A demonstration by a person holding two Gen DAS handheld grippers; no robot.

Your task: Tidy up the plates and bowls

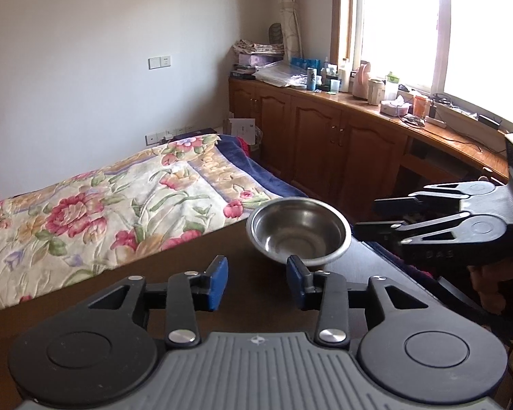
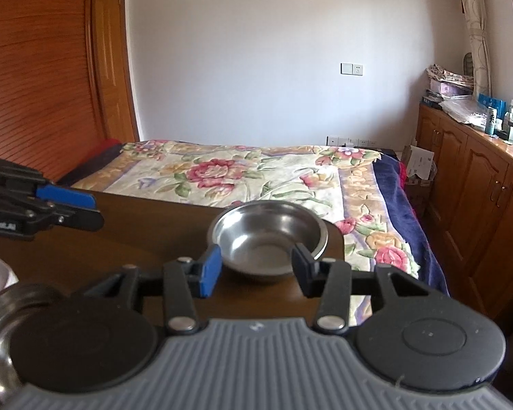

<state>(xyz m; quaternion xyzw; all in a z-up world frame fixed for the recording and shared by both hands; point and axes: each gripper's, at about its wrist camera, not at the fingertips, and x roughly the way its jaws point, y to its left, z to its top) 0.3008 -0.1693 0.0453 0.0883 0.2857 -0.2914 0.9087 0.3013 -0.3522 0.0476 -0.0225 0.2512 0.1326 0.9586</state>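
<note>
- While both tools hang open and empty, I see little done: left tool, right tool.
- One steel bowl sits at the bench far corner; another bowl waits unstacked.

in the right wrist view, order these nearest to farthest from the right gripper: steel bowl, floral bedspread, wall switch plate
1. steel bowl: on the brown table, just ahead of the open right gripper, between its fingertips in the picture.
2. floral bedspread: on the bed beyond the table's far edge.
3. wall switch plate: high on the white back wall, right of centre, behind the bed.
</note>
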